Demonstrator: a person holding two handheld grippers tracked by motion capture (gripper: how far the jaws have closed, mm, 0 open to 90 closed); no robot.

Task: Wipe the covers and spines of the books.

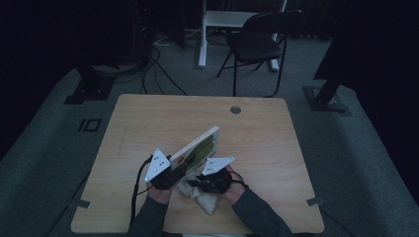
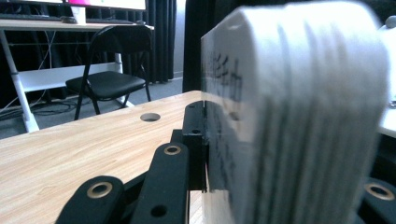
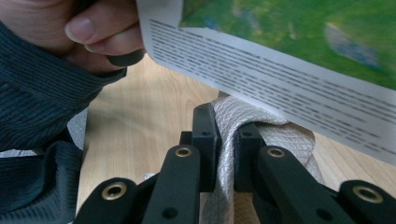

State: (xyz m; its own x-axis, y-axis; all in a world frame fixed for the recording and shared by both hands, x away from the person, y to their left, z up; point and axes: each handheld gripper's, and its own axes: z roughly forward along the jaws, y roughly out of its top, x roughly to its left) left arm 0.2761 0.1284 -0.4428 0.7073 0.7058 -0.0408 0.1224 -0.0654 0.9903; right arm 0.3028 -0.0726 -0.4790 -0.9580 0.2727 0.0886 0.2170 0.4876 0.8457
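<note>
White cloth point(image 3: 233, 140) sits pinched in the right gripper point(image 3: 227, 140) at the lower centre of the table point(image 1: 148, 118); the left gripper point(image 1: 168, 173) clamps a tilted picture book point(image 1: 200, 148) just above it.

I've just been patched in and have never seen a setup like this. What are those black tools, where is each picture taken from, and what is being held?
A person at a wooden table holds a hand-operated two-jaw tool in each hand. One picture looks down from above; the other two come from cameras riding on each tool, looking along its black jaws. The left gripper is clamped on the edge of a thick picture book, holding it tilted up off the table. The right gripper is pinched shut on a whitish cloth lying beneath the book. The book's printed page hangs just above that cloth.
</note>
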